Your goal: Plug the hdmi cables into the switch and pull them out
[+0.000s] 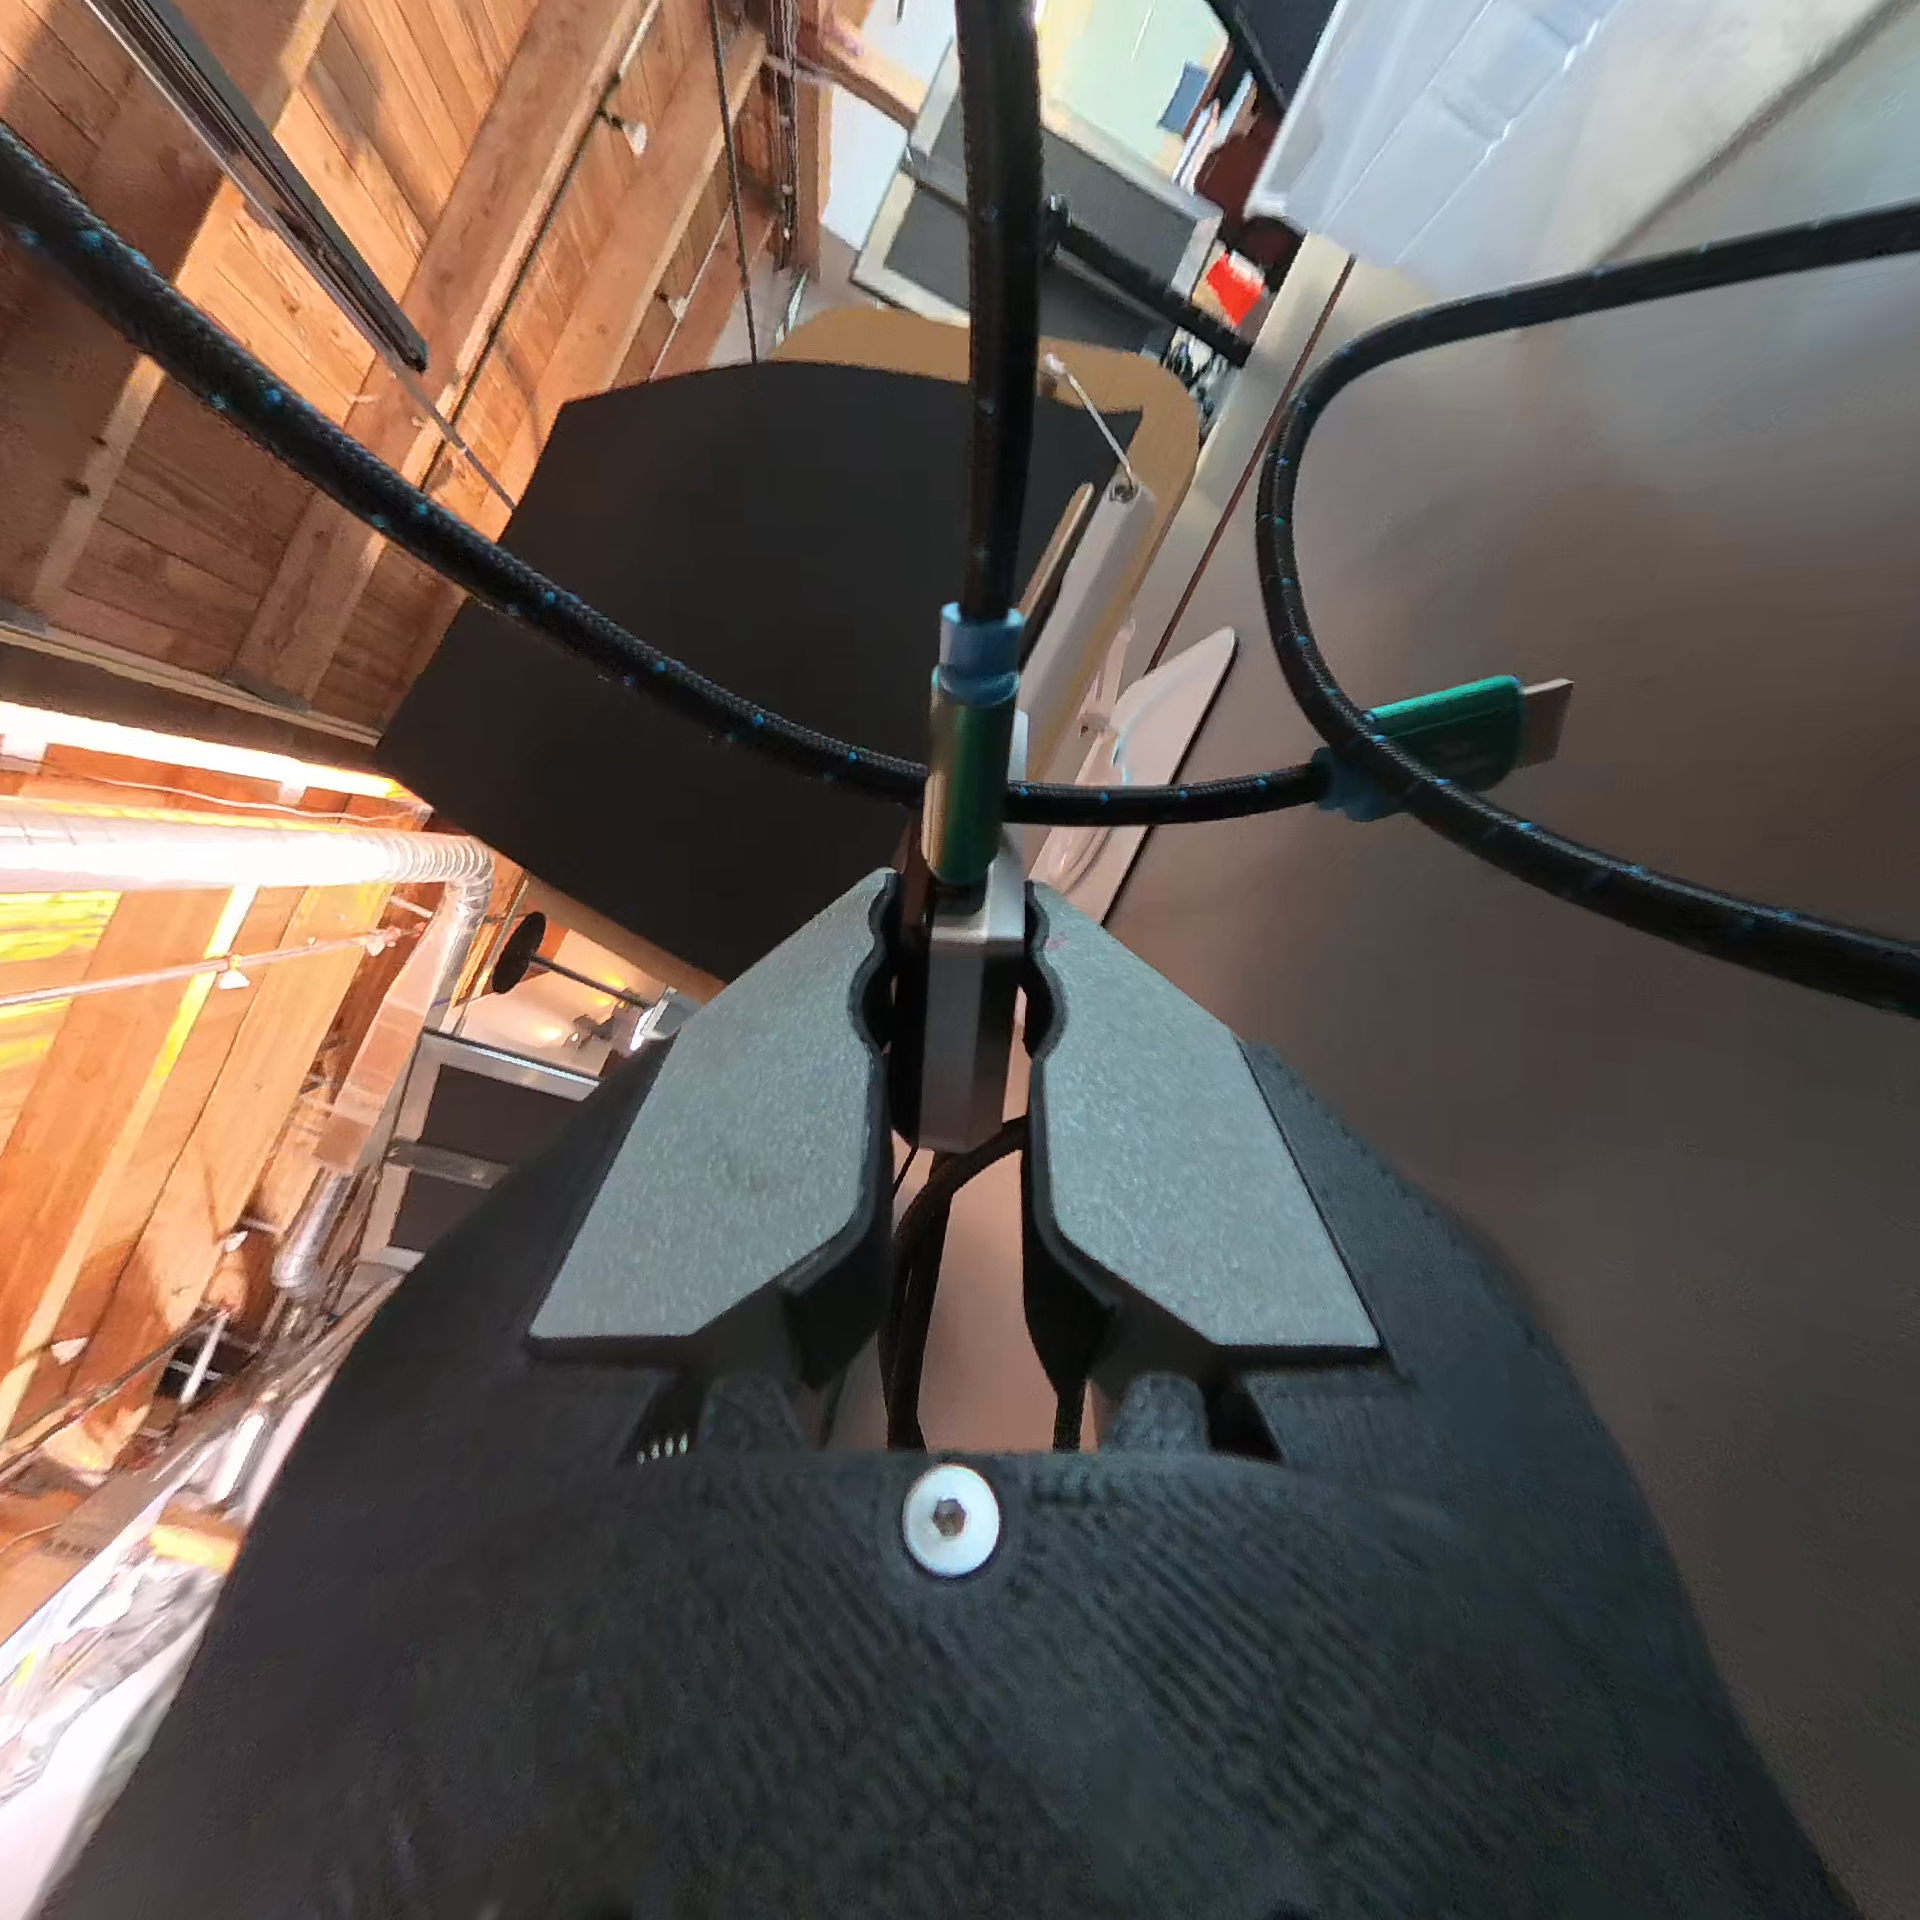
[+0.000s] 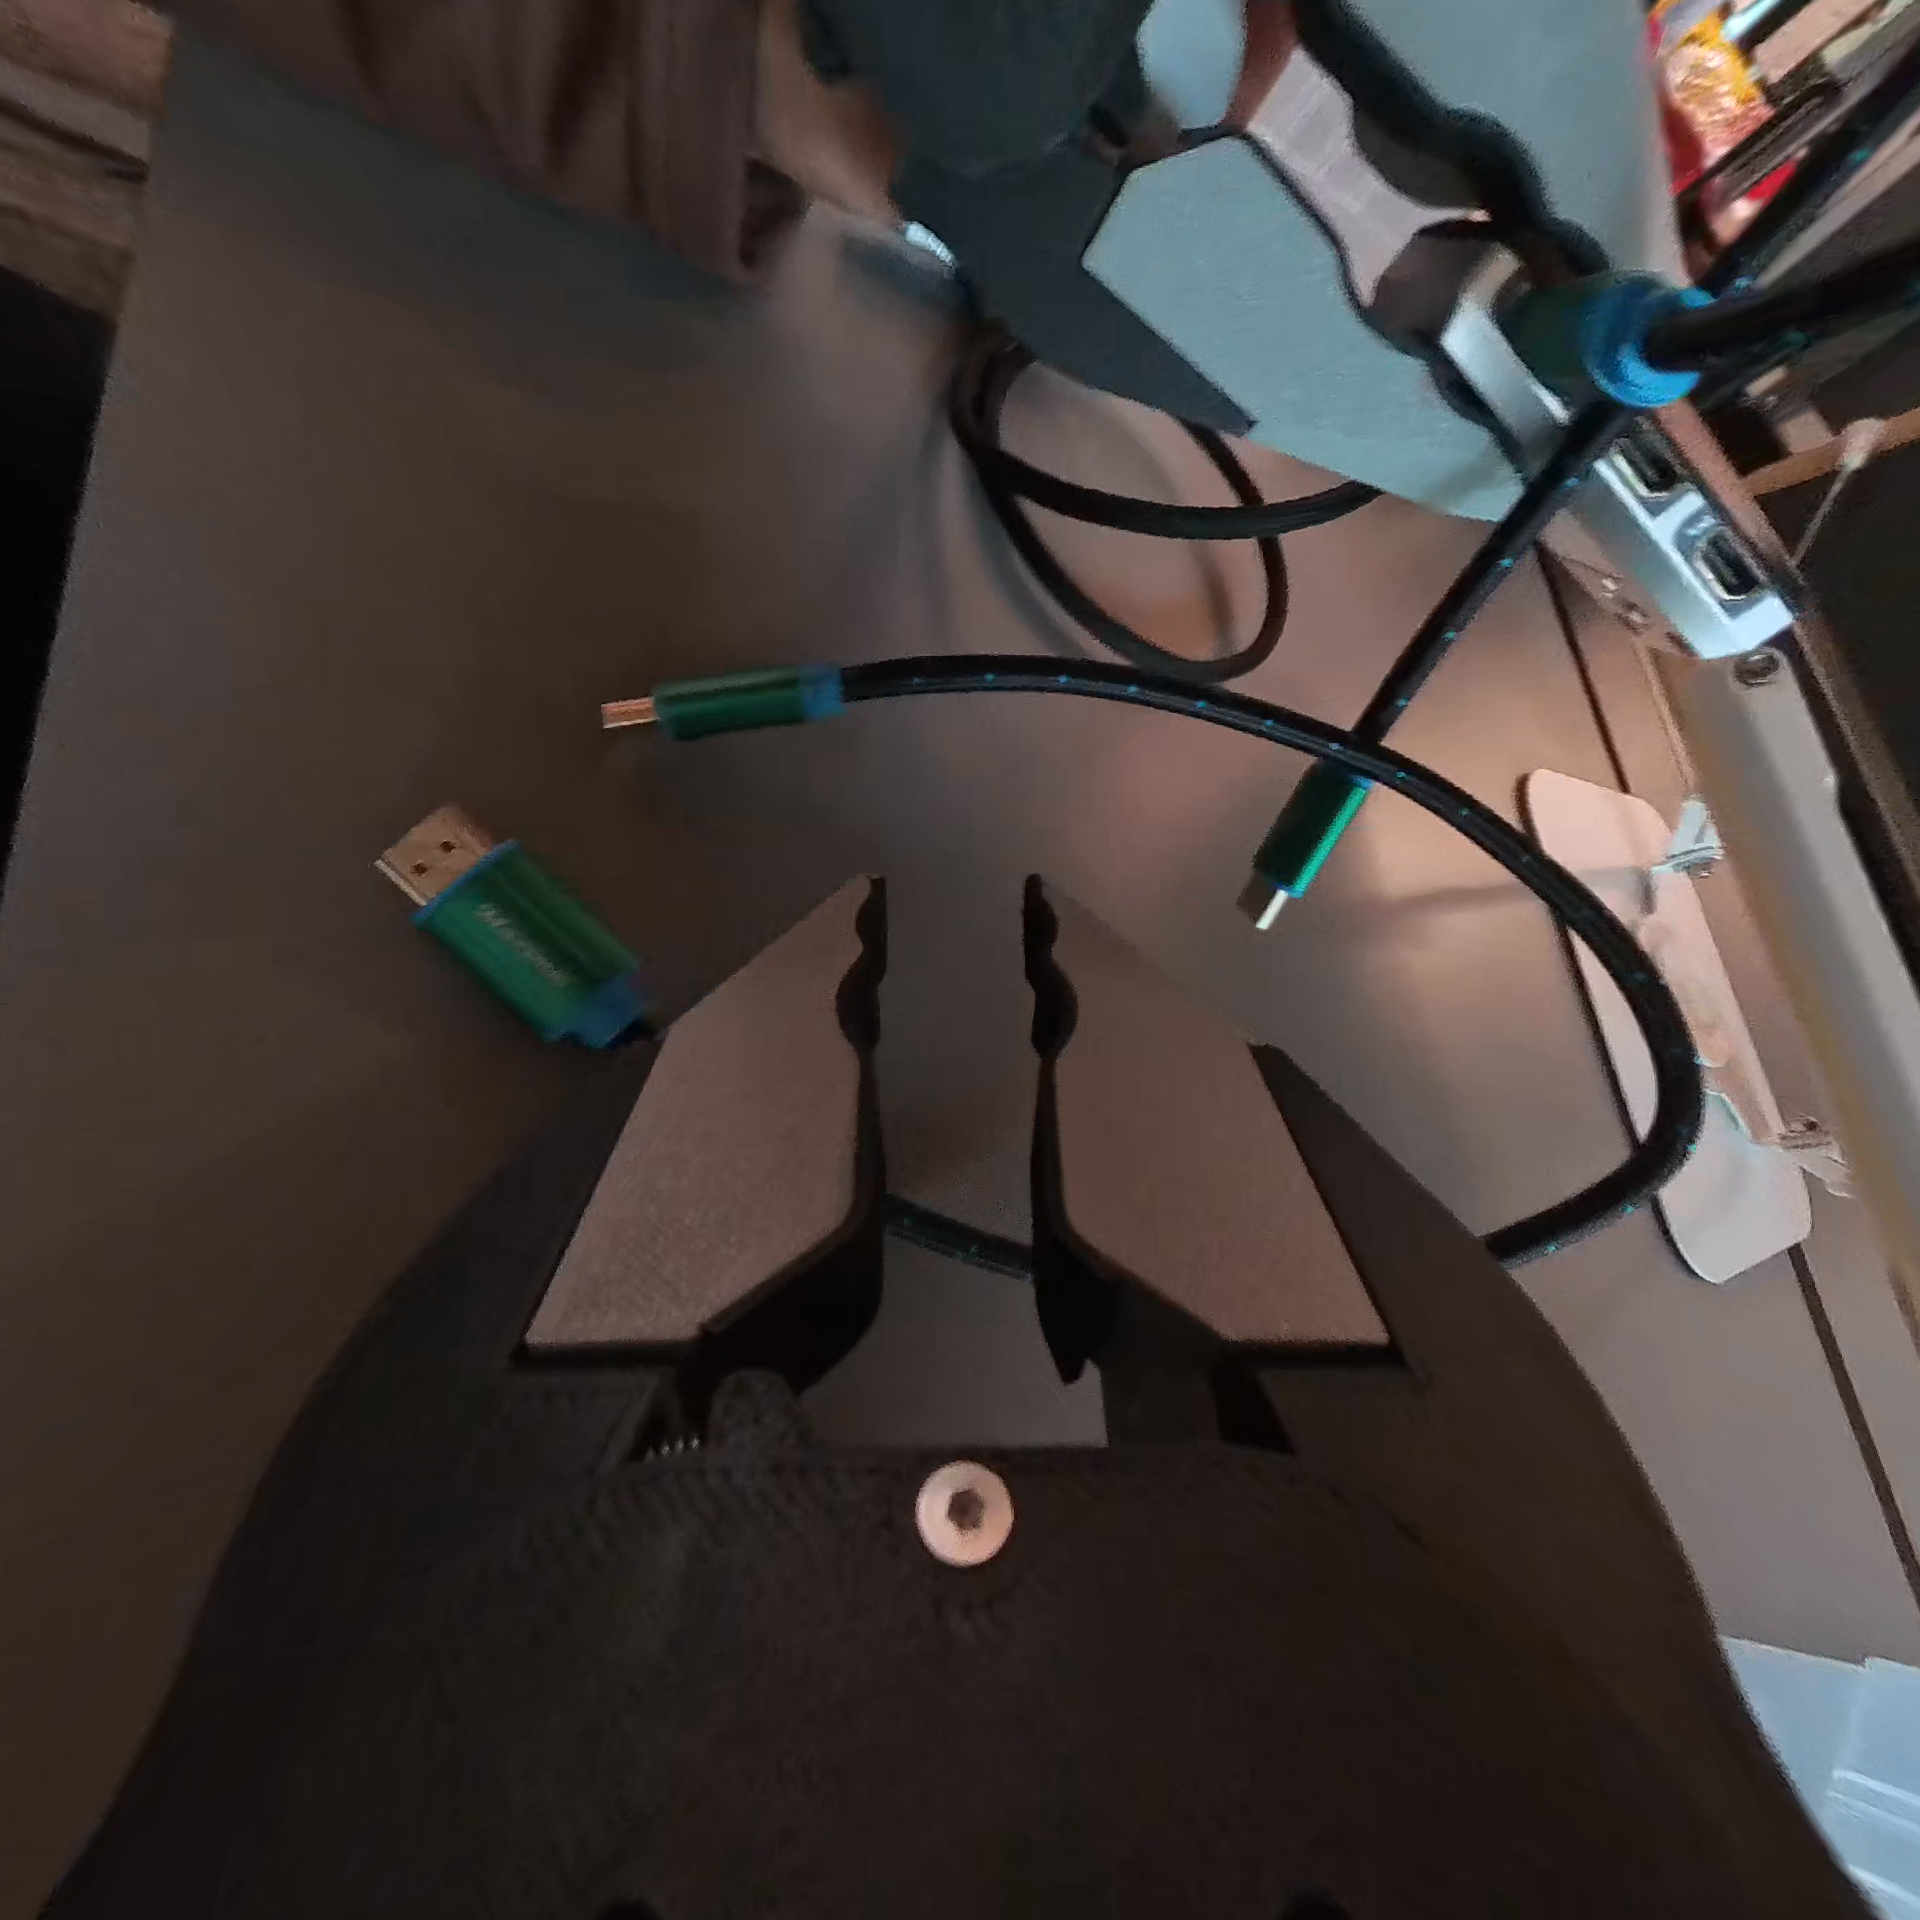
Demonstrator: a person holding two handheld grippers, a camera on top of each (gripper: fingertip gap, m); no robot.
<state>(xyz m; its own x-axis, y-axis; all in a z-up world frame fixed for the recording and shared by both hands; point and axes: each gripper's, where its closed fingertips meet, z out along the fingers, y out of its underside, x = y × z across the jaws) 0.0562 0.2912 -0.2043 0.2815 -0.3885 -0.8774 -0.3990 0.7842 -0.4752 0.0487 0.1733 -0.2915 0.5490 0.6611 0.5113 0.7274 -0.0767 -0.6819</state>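
Left claw [image 1: 961,894]: pinching the switch [image 1: 961,1029], one plug [image 1: 966,790] seated just ahead.
Right claw [image 2: 954,894]: spread, bare.
Loose plugs: one [image 2: 520,945] just left of it, another [image 2: 727,701] ahead, a third [image 2: 1304,847] right.
Advice: take the nearest plug squarely by its shell, and align it before pushing.

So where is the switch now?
The switch is clamped between the left gripper's fingers, with one green plug in its top end. The right wrist view shows it at the upper right, raised above the table.
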